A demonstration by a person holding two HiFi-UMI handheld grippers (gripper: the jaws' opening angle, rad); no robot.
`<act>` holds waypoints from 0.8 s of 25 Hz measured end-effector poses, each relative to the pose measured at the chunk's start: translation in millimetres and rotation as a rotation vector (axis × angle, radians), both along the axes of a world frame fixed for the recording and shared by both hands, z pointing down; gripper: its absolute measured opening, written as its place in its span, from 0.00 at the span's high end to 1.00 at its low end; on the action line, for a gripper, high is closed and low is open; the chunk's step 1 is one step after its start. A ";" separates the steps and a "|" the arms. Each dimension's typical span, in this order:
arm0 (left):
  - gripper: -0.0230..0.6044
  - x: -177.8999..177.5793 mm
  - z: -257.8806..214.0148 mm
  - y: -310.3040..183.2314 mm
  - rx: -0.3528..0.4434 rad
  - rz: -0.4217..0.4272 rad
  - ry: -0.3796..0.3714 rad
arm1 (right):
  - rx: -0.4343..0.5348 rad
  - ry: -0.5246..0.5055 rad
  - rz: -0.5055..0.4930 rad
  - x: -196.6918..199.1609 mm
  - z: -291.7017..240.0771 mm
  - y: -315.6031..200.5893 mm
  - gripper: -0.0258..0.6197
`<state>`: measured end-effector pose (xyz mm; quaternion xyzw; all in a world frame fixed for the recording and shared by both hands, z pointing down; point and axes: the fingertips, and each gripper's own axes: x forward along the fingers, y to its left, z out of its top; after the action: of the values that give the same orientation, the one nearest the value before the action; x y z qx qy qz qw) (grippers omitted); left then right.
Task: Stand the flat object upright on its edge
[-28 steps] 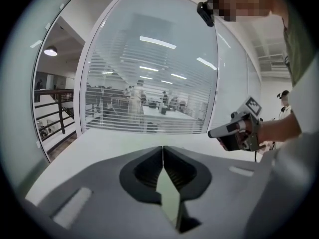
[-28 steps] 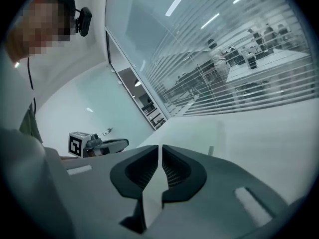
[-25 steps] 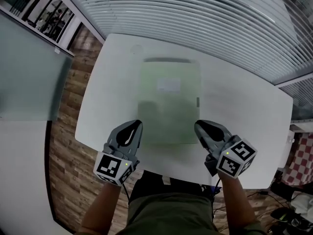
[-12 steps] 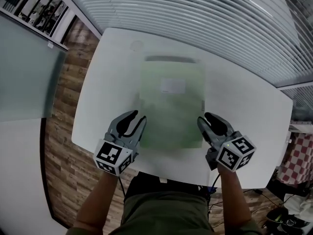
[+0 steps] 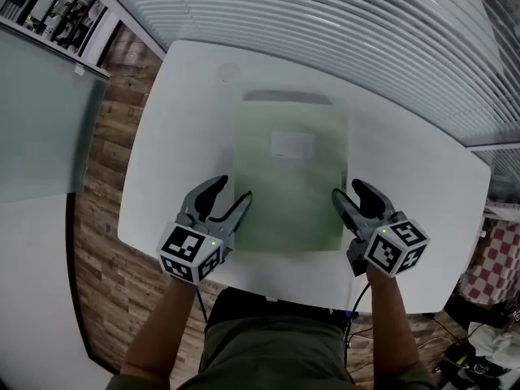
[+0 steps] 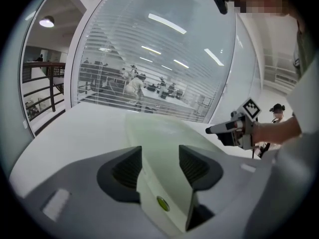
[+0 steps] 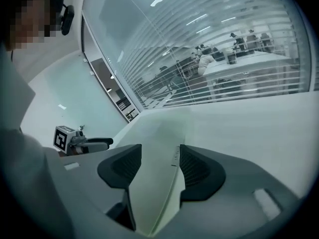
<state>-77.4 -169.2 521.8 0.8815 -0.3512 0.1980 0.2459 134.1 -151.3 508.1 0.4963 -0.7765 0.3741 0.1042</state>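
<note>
A pale green flat object (image 5: pixel 291 181) with a white label lies flat on the white table (image 5: pixel 195 96). My left gripper (image 5: pixel 231 192) sits at its near left corner. Its jaws have just been opening and now stand open astride the object's left edge (image 6: pixel 164 138), the pads (image 6: pixel 127 168) apart from it. My right gripper (image 5: pixel 349 190) is at the near right corner. Its jaws have also just been opening and stand open around the right edge (image 7: pixel 159 133). Each gripper shows in the other's view: the right gripper (image 6: pixel 234 130) and the left gripper (image 7: pixel 82 142).
A glass wall with white blinds (image 5: pixel 325 23) runs behind the table's far edge. Wooden floor (image 5: pixel 97 218) shows past the left edge. The table's near edge is just behind my grippers, with the person's legs (image 5: pixel 276 348) below it.
Both grippers were shut a second ago and have opened. Both have moved down and forward, from the object's near edge to straddle its near corners.
</note>
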 end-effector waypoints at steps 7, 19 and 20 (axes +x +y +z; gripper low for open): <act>0.55 -1.1 15.0 -4.8 -0.067 -0.015 0.023 | -0.058 -0.039 0.005 2.9 20.5 -9.4 0.51; 0.53 3.3 32.5 -4.7 -0.193 -0.043 0.087 | -0.137 -0.070 -0.030 -3.0 46.6 -8.0 0.47; 0.53 3.5 33.3 -4.7 -0.202 -0.046 0.093 | -0.142 -0.079 -0.033 -3.6 47.5 -8.1 0.47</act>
<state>-74.0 -173.9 555.1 0.8522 -0.3375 0.1855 0.3541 130.5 -159.4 555.6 0.4598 -0.7595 0.4457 0.1144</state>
